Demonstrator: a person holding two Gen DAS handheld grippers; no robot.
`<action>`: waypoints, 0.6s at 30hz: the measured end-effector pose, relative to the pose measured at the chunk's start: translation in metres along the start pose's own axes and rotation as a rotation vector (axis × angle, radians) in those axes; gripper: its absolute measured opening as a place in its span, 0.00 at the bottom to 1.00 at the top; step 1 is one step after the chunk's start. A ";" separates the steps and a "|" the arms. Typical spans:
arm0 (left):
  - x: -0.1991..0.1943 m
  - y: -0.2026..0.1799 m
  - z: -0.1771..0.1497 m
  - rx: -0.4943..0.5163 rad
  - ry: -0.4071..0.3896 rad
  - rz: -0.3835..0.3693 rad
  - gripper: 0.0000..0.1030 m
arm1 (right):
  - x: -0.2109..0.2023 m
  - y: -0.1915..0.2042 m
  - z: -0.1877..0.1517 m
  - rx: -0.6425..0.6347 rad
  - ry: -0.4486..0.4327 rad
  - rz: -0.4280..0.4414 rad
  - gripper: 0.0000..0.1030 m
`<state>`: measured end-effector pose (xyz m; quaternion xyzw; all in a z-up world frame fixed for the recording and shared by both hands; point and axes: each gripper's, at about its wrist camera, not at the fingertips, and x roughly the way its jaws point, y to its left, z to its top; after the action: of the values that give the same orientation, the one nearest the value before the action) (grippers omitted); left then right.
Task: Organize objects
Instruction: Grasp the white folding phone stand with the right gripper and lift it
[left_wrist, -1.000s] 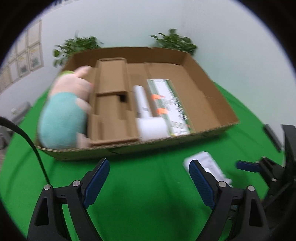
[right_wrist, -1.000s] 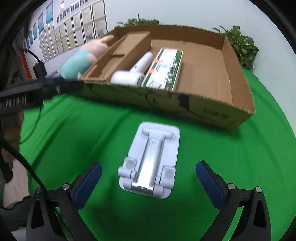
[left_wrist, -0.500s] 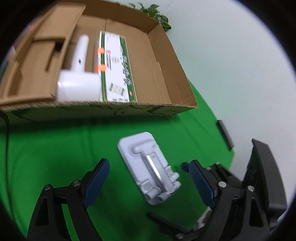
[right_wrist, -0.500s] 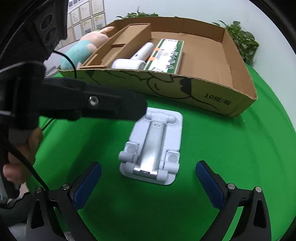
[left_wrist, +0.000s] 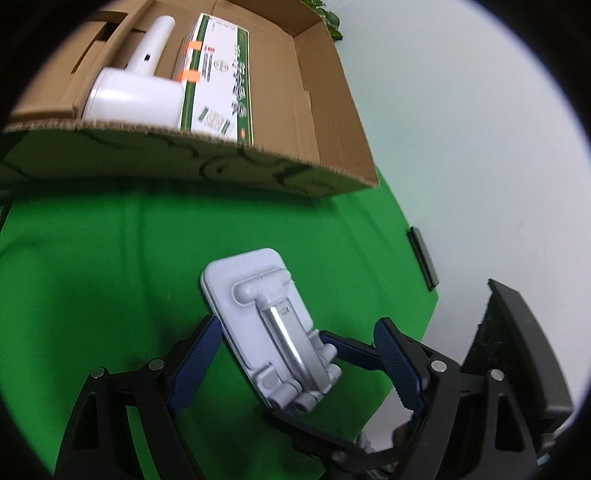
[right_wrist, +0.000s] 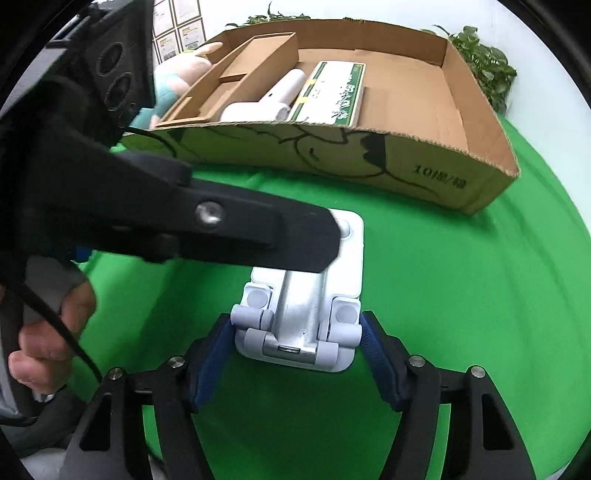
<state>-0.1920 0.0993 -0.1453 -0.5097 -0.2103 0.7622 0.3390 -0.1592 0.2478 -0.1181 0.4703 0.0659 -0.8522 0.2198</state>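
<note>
**Last loose piece gripped, not yet boxed**

Lying flat on the green cloth, just in front of the cardboard box and outside it: one white folding stand. Clamped at its hinged end by the right gripper, with blue pads pressed to both sides after just closing in. Straddled loosely from the other side by the left gripper. Jaws there apart, though just narrowed a little, with one pad at the stand's edge and the other well clear. Not yet lifted, as far as can be told.

Judged well along. Already inside the box:
- one white handheld appliance
- one green-and-white carton, touching the appliance
- one cardboard insert, along the left side

Leaning at the box's far left corner, apparently outside the wall: one plush toy. Hard to tell whether meant to go in.

Probably left to do: raise the stand, carry it over the near wall, set it down in the bare right half of the box, let go.

Counted round about:
- two grippers
- one bare hand on the left gripper's handle
- two leafy plants behind the box
- one dark flat strip at the cloth's edge
- several framed sheets on the wall, too cropped to number
</note>
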 end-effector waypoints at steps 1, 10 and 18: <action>0.000 0.000 -0.003 -0.003 0.006 0.000 0.78 | -0.002 0.001 -0.003 0.009 0.002 0.009 0.64; -0.005 -0.005 -0.023 -0.025 -0.004 0.019 0.60 | -0.007 -0.001 -0.007 0.039 0.001 0.025 0.64; -0.009 -0.002 -0.024 -0.048 -0.017 0.088 0.31 | -0.008 -0.013 -0.002 0.109 -0.004 0.080 0.63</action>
<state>-0.1668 0.0937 -0.1477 -0.5201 -0.2088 0.7753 0.2911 -0.1596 0.2628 -0.1141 0.4822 0.0001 -0.8458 0.2280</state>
